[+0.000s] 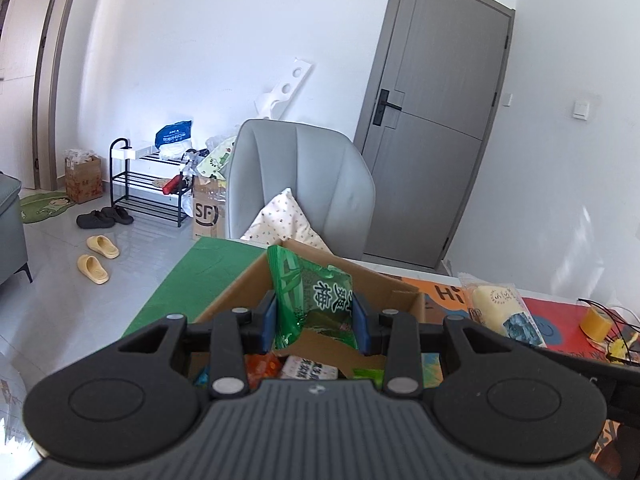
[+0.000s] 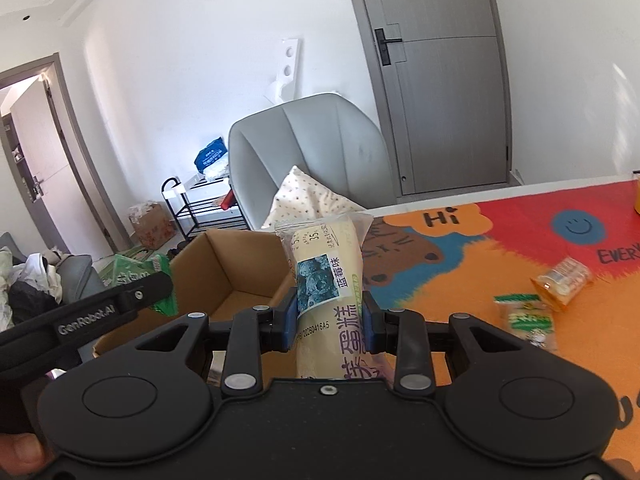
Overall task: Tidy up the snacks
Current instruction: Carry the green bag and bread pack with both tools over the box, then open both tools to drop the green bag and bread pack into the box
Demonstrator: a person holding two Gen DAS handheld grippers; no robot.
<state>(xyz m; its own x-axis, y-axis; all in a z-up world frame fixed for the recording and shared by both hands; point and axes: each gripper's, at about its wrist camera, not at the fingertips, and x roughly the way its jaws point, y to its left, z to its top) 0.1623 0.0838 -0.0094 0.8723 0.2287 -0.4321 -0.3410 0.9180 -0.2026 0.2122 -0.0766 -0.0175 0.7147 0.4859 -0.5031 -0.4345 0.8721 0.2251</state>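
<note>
With my left tool (image 1: 314, 320) clamped on the green plum packet (image 1: 310, 294) and my right tool (image 2: 330, 318) on the blueberry cake (image 2: 326, 276), both above the cardboard box (image 2: 224, 264), I could crush the soft cake or snag a flap.

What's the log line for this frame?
left gripper: holds green packet | right gripper: holds cake roll | target: box

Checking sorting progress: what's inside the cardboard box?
In the cardboard box, an orange packet and a white packet show; the green snack bag and tongs hide the rest.
</note>
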